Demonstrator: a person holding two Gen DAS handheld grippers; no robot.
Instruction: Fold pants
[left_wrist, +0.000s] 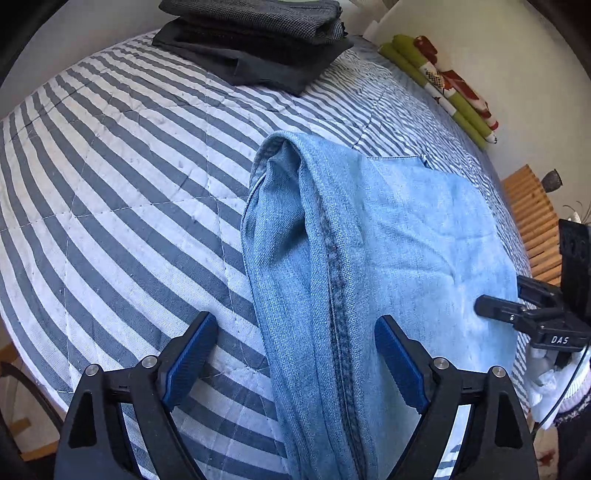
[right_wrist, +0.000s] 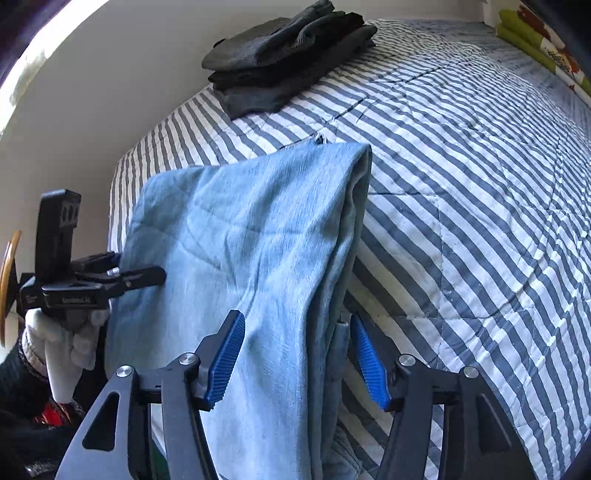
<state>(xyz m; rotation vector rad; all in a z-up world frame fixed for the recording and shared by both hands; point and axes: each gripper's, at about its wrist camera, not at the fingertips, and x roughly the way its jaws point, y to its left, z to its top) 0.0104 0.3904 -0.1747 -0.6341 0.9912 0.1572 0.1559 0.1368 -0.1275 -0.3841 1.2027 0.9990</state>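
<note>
The jeans (left_wrist: 369, 236) run long axis near-to-far, each side edge between the spread, ungripping jaws of left gripper (left_wrist: 295, 354) and right gripper (right_wrist: 297, 354)

We see light-blue denim pants (left_wrist: 369, 258) folded into a long band on a striped quilt, running from the bottom centre of the frame toward the middle. A dark stitched seam lines the raised fold at left; the flat, faintly creased panel spreads right. From the right wrist view, the pants (right_wrist: 251, 251) show their doubled edge at right.
</note>
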